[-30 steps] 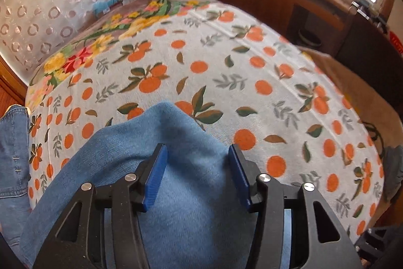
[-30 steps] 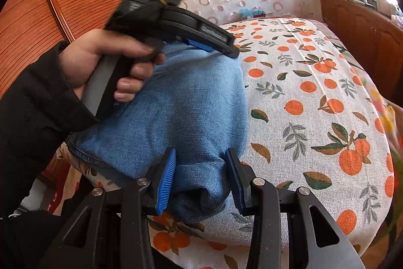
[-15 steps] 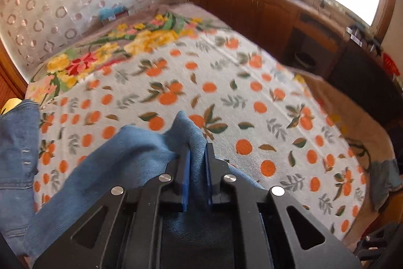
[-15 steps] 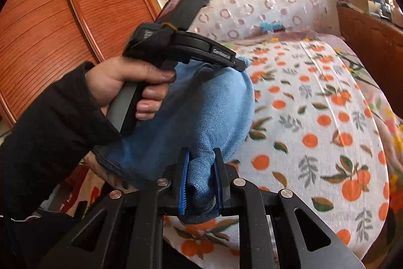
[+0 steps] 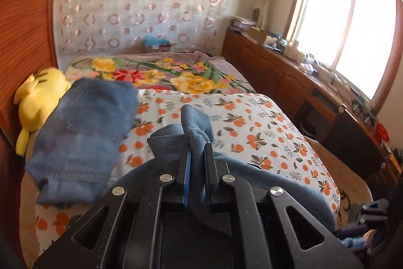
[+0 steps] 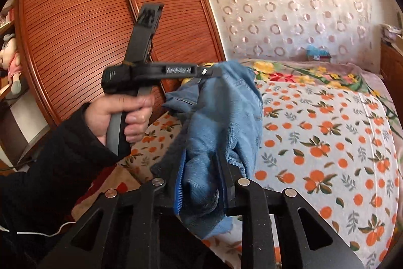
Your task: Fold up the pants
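My left tongs (image 5: 196, 165) are clamped on a bunched fold of the jeans (image 5: 194, 127), the cloth squeezed between the two blue pads and poking up past the tips. The rest of that fold drapes back under the tongs toward me, over the near edge of the bed (image 5: 277, 122). Off to the left, another part of the jeans hangs raised above the bed's left side, its stitched hem toward the bottom, in front of a yellow plush toy (image 5: 37, 97) lying by the bed's left edge.

My right tongs (image 6: 201, 180) are clamped on a thick wad of the same jeans (image 6: 226, 112), denim filling the gap between the pads and spilling out below. From there the cloth rises in a band up to the left tongs, seen here from the side at upper left, gripped in my left hand (image 6: 118, 115). The jeans hang between the two tongs, lifted above the near left corner of the bed, over the orange-print sheet (image 6: 327, 143). A slatted wardrobe (image 6: 75, 29) stands behind my hand.
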Motion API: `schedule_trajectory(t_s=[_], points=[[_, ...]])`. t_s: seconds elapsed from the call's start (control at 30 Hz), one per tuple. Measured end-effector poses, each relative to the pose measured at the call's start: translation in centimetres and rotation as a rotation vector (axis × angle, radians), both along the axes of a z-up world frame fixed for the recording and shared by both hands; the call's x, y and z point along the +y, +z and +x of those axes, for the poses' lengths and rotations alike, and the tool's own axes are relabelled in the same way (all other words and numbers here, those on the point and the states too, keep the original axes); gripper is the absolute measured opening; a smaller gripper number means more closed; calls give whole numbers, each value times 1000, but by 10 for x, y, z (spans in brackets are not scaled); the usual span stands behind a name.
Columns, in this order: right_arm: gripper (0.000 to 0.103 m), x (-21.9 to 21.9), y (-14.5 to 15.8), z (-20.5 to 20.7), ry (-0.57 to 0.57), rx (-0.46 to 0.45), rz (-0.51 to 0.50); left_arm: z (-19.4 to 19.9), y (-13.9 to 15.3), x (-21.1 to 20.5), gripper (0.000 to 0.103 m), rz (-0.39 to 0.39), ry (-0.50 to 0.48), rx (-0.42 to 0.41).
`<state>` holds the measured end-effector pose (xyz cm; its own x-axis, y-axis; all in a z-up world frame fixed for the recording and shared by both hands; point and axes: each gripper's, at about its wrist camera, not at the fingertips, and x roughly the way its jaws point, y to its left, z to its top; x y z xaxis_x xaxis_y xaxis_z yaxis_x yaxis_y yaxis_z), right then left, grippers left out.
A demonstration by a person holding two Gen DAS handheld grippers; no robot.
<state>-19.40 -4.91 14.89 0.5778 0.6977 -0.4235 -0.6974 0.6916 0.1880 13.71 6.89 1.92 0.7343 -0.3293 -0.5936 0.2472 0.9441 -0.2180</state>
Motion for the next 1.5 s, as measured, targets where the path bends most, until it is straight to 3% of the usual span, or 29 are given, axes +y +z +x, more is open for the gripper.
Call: schedule_trajectory(t_s=[0.1,0.27,0.47,0.67,0.87,1.0,1.2,1.37,1.5], points=[[35,-3,10,-3,-2,-15,8,-9,-19,24,10,-41,38,16],[37,4,5,10,-36,-24,-34,-27,-35,45,9,-92,64,12],[37,12,8,22,3,-4,54,-35,-50,71,9,-96,111,21],[37,5,13,17,-14,-53,81,-31,-71,85,9,-69,143,54],[37,28,-7,29,-43,-45,-46,-34,-80,98,9,-95,140,66],[37,64,-39,50,-4,24,-121,-38,-81,98,10,-92,137,69],[38,105,-71,57,44,78,-200,-57,-62,100,11,-51,180,39],[42,121,-77,51,43,70,-222,-75,-38,85,47,-57,129,-24],[43,119,-81,53,46,75,-219,-75,-37,60,47,-41,76,-34]])
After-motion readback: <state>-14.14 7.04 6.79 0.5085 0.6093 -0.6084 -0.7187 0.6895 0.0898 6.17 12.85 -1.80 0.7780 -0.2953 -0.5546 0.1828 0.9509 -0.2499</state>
